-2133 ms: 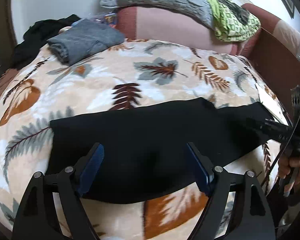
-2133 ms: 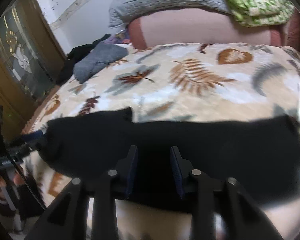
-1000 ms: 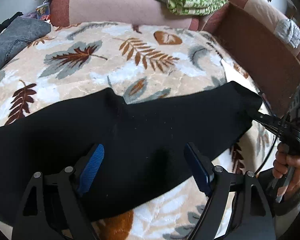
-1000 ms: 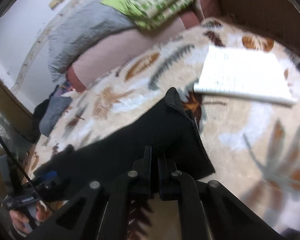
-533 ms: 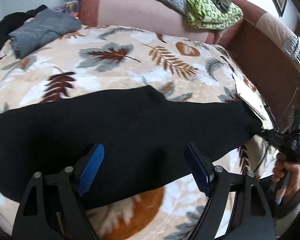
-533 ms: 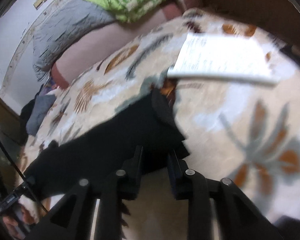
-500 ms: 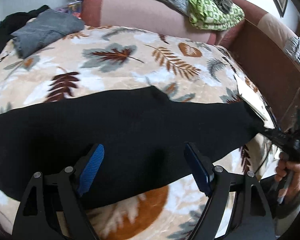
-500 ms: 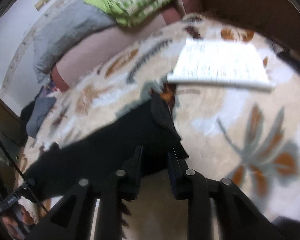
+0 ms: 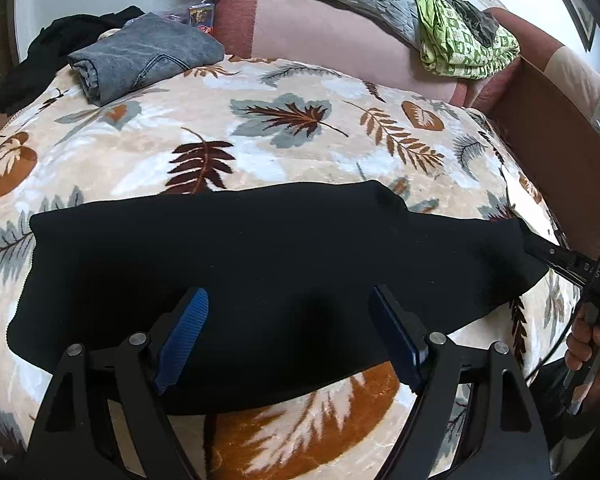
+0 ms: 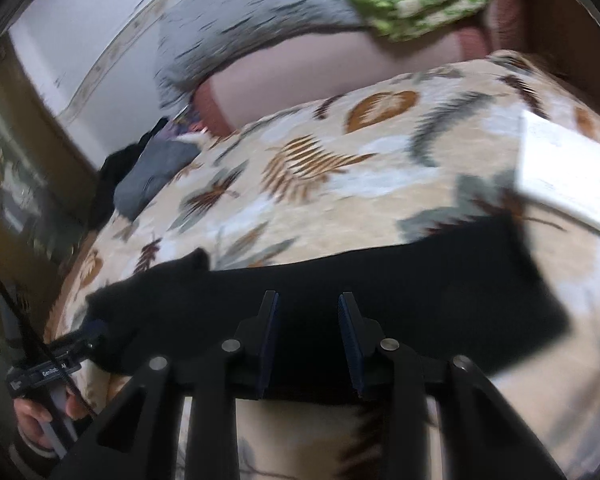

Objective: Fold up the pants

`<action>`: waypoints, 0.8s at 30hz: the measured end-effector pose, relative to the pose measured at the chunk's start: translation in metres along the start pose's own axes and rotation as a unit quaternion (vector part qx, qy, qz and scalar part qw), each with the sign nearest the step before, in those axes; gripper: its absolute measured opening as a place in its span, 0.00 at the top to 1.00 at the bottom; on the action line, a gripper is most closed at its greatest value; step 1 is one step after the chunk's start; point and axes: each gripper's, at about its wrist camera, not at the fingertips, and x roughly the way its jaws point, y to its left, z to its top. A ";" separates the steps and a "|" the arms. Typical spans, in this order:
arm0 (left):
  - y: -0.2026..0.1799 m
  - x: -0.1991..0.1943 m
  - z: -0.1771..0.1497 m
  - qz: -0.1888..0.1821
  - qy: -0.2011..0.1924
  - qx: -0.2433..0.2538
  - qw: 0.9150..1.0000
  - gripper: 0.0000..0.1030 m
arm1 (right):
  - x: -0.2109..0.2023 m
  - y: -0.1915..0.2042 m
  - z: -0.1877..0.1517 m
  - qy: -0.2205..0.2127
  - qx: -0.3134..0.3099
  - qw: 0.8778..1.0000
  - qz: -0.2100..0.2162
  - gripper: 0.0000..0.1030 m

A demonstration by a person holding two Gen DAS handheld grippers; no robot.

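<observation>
Black pants (image 9: 260,264) lay flat in a long band across the leaf-print bed (image 9: 284,148); soft, limp, light, likely to sag, so best taken at the end corners; left tool (image 9: 288,334) hung released above them; right tool (image 10: 307,338) was opening, nothing gripped; no containers seen.

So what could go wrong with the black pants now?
The right gripper has its jaws opening with nothing clamped, so the black pants lie loose and could bunch when grabbed again. The white paper lies close to the pants' end and might get dragged or creased in a fold. The left gripper hovers open over the middle, so it might pinch only one layer.
</observation>
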 end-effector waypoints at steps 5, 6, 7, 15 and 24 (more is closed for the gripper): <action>0.006 0.001 0.001 0.003 -0.001 -0.007 1.000 0.20 | 0.034 0.036 0.005 0.028 -0.044 0.998 0.032 0.67; 0.007 0.000 0.001 0.004 -0.002 -0.007 1.000 0.20 | 0.040 0.042 0.005 0.034 -0.050 0.998 0.034 0.67; 0.007 0.000 0.001 0.006 -0.002 -0.007 1.000 0.20 | 0.046 0.048 0.005 0.038 -0.056 0.997 0.036 0.67; 0.016 -0.003 0.003 0.021 -0.010 -0.011 1.000 0.20 | 0.081 0.079 0.012 0.056 -0.079 0.994 0.054 0.66; 0.050 -0.007 0.011 0.053 -0.025 -0.041 0.997 0.20 | 0.122 0.105 0.025 0.079 -0.105 0.989 0.065 0.64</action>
